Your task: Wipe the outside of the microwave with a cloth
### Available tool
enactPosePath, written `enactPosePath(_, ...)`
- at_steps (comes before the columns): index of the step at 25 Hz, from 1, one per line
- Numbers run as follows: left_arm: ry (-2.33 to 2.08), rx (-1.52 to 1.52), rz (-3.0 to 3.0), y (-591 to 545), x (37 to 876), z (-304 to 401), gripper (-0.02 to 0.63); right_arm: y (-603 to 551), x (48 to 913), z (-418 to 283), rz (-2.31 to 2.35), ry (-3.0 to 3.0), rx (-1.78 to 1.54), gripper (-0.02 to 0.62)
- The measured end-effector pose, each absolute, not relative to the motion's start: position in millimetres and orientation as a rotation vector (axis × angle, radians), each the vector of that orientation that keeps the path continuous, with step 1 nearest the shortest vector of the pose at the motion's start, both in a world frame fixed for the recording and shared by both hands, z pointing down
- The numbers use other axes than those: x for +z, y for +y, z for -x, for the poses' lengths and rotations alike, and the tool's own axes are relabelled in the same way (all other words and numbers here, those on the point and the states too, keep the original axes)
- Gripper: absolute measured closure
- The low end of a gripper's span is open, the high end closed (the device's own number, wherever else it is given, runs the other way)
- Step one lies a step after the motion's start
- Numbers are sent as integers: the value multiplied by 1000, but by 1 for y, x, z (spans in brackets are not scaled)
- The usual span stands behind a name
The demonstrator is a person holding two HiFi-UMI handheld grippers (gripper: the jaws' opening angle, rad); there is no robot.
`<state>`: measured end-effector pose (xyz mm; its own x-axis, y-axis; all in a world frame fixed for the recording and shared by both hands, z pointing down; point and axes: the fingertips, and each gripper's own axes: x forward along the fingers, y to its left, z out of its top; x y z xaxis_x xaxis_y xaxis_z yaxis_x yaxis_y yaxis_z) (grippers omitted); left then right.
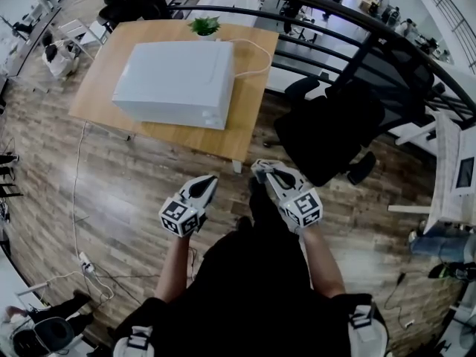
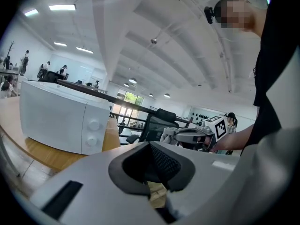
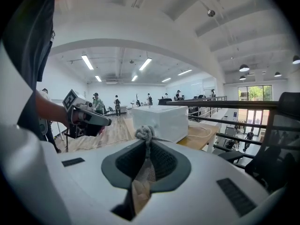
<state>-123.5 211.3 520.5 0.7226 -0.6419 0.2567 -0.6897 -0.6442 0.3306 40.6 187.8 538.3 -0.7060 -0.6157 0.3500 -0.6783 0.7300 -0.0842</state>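
Note:
The white microwave (image 1: 175, 84) stands on a wooden table (image 1: 245, 117) a step ahead of me; it also shows in the left gripper view (image 2: 61, 121) and the right gripper view (image 3: 159, 121). Both grippers hang over the floor, short of the table's near edge and apart from the microwave. My right gripper (image 1: 262, 171) is shut on a grey cloth (image 3: 145, 135), which bunches above its jaws (image 3: 146, 146). My left gripper (image 1: 208, 181) is shut with nothing in it (image 2: 152, 161). From the left gripper's camera, the right gripper (image 2: 192, 136) and its cloth (image 2: 168, 135) appear to the right.
A black office chair (image 1: 331, 129) stands just right of the table, against a dark railing (image 1: 357, 43). A small potted plant (image 1: 204, 26) and a white cable (image 1: 256, 50) lie behind the microwave. A power strip (image 1: 85, 262) lies on the floor at left. A white desk (image 1: 454, 169) is at far right.

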Motion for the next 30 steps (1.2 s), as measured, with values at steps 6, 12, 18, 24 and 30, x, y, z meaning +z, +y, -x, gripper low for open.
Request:
enactPosePath(6, -1056, 156, -2495, 191, 519, 123, 603, 161, 536, -33, -946, -2665, 282, 566)
enactPosePath(12, -1067, 180, -2471, 175, 528, 118, 603, 133, 537, -31, -911, -2697, 280, 566)
enactPosePath(18, -1087, 203, -2462, 152, 525, 109, 603, 113, 547, -30, -873, -2707, 347, 566)
enactPosePath(24, -1126, 202, -2458, 118, 519, 103, 603, 80, 548, -22, -782, -2745, 320, 566)
enactPosePath(30, -1200, 209, -2443, 92, 507, 103, 603, 49, 539, -1, -655, -2800, 289, 566)
